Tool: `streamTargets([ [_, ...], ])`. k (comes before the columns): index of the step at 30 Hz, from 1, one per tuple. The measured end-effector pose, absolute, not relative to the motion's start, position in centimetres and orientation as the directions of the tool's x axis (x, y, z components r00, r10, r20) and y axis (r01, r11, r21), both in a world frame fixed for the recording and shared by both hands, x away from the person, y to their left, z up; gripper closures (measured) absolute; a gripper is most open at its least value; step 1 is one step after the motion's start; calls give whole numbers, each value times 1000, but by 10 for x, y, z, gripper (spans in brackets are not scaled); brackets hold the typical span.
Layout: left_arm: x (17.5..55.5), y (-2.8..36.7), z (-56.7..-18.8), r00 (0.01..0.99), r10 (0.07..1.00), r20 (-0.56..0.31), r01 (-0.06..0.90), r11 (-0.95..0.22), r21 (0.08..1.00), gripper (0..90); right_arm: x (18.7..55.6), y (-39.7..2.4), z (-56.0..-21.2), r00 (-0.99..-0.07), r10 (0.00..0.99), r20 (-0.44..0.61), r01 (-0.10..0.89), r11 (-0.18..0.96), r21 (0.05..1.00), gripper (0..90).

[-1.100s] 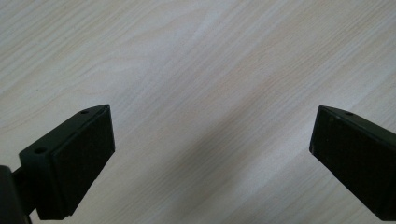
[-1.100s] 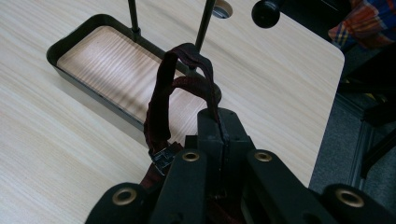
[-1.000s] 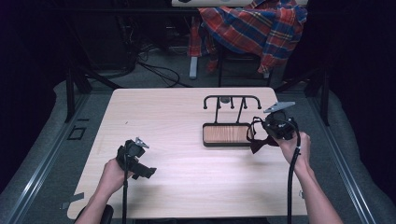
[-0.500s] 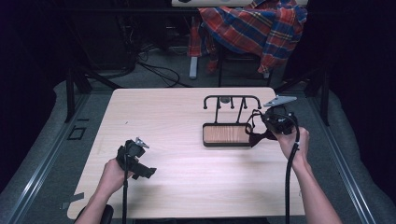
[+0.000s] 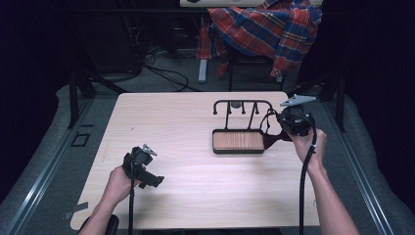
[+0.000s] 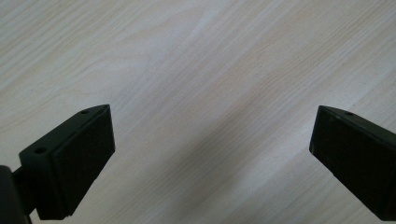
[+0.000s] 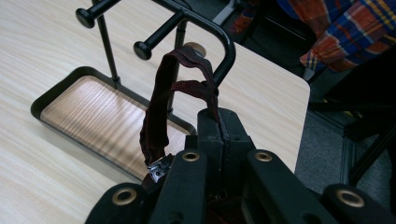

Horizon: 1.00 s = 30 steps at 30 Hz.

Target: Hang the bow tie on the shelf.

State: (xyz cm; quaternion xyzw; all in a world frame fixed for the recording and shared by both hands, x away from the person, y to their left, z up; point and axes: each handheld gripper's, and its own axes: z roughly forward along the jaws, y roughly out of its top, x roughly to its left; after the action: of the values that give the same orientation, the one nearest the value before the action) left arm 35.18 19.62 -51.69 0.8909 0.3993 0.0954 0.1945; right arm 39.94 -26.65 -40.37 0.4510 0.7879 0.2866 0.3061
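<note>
Right gripper (image 7: 219,126) had its jaws clamped on a dark red strap (image 7: 159,107), held beside the black rack (image 5: 242,105) and its wood-lined tray (image 5: 238,141) near the table's (image 5: 171,122) right edge. Left gripper (image 6: 210,140) hovered over bare wood near the front-left corner, jaws wide apart, holding nothing.

The dark red strap (image 7: 156,116) was a thin band of worn leather with a small metal buckle at its lower end. It hung in a loop, pinched at 1 end, beside the right end of the black rack (image 5: 238,141) with its wooden tray, on the table's right side.
</note>
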Motion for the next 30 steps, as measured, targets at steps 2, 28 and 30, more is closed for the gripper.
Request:
streamTargets([
  [2, 352, 196, -518, 665, 747, 16, 674, -609, 419, 2, 402, -267, -403, -400, 888, -227, 536, 428, 728, 897],
  [28, 353, 197, -519, 662, 750, 17, 679, -608, 411, 2, 444, -273, -423, -366, 915, -170, 590, 369, 718, 892],
  [30, 352, 197, -518, 663, 749, 18, 677, -609, 412, 3, 444, -274, -424, -365, 917, -162, 594, 364, 717, 892],
])
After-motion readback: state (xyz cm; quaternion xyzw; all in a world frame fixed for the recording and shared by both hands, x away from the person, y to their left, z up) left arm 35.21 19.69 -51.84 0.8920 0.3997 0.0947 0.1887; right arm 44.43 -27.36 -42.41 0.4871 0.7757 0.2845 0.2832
